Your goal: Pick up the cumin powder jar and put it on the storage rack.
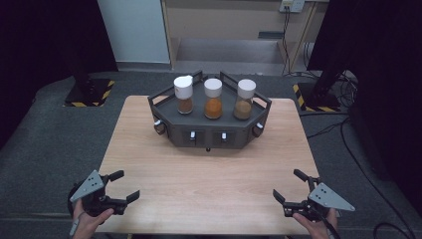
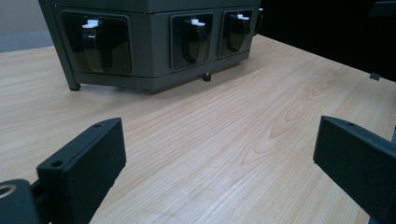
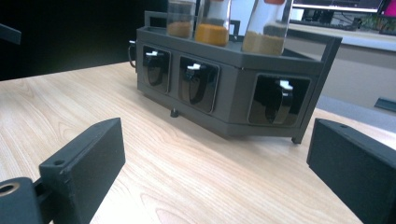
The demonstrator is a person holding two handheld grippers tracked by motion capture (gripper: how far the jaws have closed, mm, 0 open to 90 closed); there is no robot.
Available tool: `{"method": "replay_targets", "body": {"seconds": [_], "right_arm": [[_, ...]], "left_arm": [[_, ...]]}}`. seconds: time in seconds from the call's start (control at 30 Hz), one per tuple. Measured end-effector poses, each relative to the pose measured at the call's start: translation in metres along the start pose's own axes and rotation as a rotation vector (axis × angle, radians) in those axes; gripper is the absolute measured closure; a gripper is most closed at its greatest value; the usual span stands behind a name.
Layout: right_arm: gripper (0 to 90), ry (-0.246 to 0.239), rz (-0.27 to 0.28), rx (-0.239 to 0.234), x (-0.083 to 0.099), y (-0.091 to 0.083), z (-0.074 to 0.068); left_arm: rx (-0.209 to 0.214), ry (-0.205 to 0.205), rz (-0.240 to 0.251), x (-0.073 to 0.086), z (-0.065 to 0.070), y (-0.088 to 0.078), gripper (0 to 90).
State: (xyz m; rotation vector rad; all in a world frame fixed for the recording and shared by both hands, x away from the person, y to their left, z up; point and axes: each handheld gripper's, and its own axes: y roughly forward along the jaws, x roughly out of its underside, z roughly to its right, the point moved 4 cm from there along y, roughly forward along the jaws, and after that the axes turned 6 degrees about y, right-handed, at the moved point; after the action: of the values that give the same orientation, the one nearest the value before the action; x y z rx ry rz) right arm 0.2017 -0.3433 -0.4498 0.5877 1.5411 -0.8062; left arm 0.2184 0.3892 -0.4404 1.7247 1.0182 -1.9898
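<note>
Pale wood table (image 1: 209, 169) carries a dark grey rack (image 1: 209, 127) near its far edge, with three spice jars (image 1: 214, 98) (white-capped) upright on top. Left gripper (image 1: 121, 186) sits by the near left corner, right gripper (image 1: 287, 185) by the near right corner, both with jaws wide apart and empty

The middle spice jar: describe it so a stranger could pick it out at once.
On the wooden table stands a dark grey angular rack, with three white-capped jars in a row on top. The middle spice jar stands between the other two, and its bright orange powder sets it apart from the brown-filled jar and the tan-filled jar.
</note>
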Motion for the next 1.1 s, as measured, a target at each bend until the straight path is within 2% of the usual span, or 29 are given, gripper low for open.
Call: {"method": "replay_targets", "body": {"seconds": [0.27,0.6,0.9,1.1], "right_arm": [[4.9,0.002,-0.007,0.005,0.008,0.003,0.001],[4.7,-0.007,-0.018,0.013,0.013,0.005,-0.004],[4.5,0.015,-0.019,0.020,0.013,0.004,-0.003],[2.8,0.057,-0.021,0.027,0.015,0.004,-0.001]], "left_arm": [[-0.007,0.004,0.028,0.000,0.001,-0.003,1.6],[-0.010,0.013,0.053,0.001,0.002,-0.004,1.4],[-0.006,0.029,0.062,0.001,0.004,-0.003,1.2],[-0.008,0.023,0.080,0.003,0.004,-0.005,0.8]]}}
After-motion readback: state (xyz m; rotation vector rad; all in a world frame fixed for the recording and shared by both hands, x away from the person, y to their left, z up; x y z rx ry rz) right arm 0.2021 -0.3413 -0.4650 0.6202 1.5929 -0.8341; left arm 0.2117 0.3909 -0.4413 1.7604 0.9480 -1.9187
